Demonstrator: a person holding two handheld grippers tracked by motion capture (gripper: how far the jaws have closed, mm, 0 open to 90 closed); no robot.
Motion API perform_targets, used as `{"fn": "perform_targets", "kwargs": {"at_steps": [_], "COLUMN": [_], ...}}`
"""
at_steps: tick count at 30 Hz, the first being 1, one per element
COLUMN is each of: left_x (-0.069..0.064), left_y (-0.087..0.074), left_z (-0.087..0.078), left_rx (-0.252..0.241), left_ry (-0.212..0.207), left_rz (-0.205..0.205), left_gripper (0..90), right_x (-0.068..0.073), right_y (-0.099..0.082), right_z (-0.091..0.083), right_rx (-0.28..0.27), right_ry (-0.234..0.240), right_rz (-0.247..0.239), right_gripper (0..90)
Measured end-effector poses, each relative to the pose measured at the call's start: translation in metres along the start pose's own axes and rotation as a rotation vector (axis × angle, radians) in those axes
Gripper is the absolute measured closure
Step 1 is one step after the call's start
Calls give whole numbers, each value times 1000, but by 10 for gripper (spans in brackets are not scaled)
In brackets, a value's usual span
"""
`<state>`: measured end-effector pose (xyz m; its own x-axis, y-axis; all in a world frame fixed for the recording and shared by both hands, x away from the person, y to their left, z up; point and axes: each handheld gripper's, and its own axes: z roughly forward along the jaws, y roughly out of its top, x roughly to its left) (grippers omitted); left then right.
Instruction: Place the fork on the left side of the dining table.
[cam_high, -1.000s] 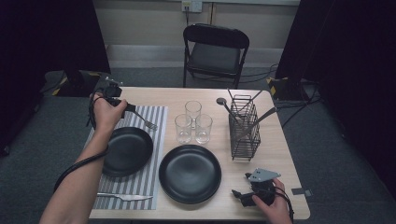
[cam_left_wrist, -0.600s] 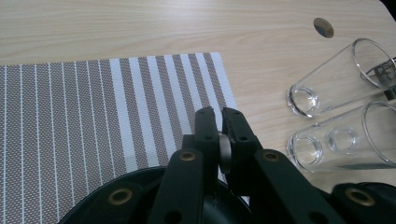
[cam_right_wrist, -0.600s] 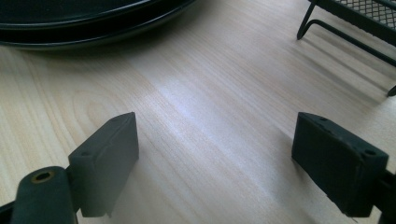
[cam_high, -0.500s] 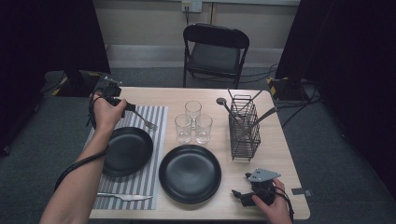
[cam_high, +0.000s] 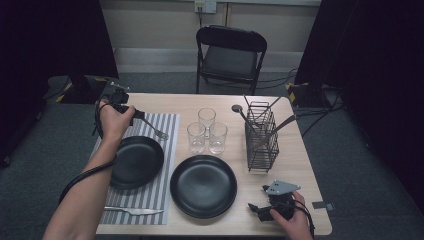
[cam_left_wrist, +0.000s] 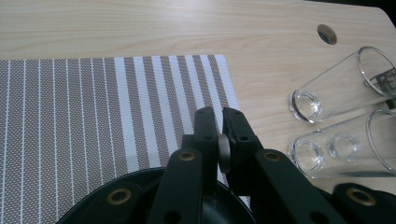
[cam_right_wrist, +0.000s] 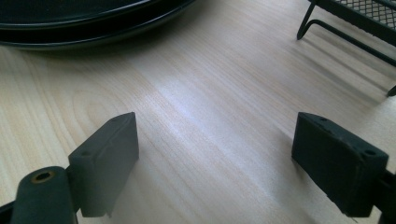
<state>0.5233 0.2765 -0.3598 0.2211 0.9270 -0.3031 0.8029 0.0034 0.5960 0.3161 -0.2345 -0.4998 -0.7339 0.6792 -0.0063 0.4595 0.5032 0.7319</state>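
Left hand-held gripper (cam_high: 141, 116) sits over the far end of the striped placemat (cam_high: 165, 131), jaws pinched on the handle of a fork (cam_high: 157, 132); the tines point out beyond the jaw tips toward the glasses, over the mat's right edge. Fork is lifted or resting, cannot tell which. Just below and nearer the person than this gripper: the black plate (cam_high: 135, 161) on the mat. Past the fork tip, three clear glasses (cam_high: 207, 131) in a cluster, close, with a narrow strip of bare surface (cam_high: 180, 107) between mat edge and glasses. Behind the gripper the surface's far edge is near. Left forearm stretches long from the bottom of the high view, wrist bent inward, cable trailing along it. Right hand-held gripper (cam_high: 260, 210) lies low at the near right corner of the surface, jaws spread wide, nothing between them, hand wrapped around the body, grey plate on top. Ahead of its jaws: a second black plate (cam_high: 203, 186); off to its side, the wire cutlery caddy (cam_high: 261, 137) holding utensils. Near edge just behind it. A knife (cam_high: 132, 211) lies on the mat's near end, well apart from both grippers. Left gripper view shows the handle end (cam_left_wrist: 224, 151) squeezed between the pads and the glasses' bases up close. Right gripper view shows open wood between the jaws (cam_right_wrist: 215, 158) and the caddy's foot (cam_right_wrist: 348, 32).
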Motion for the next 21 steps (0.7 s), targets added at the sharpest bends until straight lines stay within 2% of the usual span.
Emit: {"fn": "perform_targets", "kwargs": {"at_steps": [12, 14, 17, 21], "left_x": [3, 4, 7, 10], "left_y": [0, 0, -2, -3], "left_z": [2, 2, 3, 3], "left_rx": [-7, -8, -12, -9], "left_ry": [10, 24, 33, 31], "left_rz": [-22, -20, -47, -52], "left_gripper": [836, 828, 819, 815], "right_x": [0, 0, 0, 0], "right_y": [0, 0, 0, 0], "right_z": [0, 0, 0, 0], "right_rx": [0, -1, -2, -2], "right_ry": [0, 1, 1, 1], "right_rz": [-1, -2, -3, -3], "right_gripper": [139, 139, 138, 139]}}
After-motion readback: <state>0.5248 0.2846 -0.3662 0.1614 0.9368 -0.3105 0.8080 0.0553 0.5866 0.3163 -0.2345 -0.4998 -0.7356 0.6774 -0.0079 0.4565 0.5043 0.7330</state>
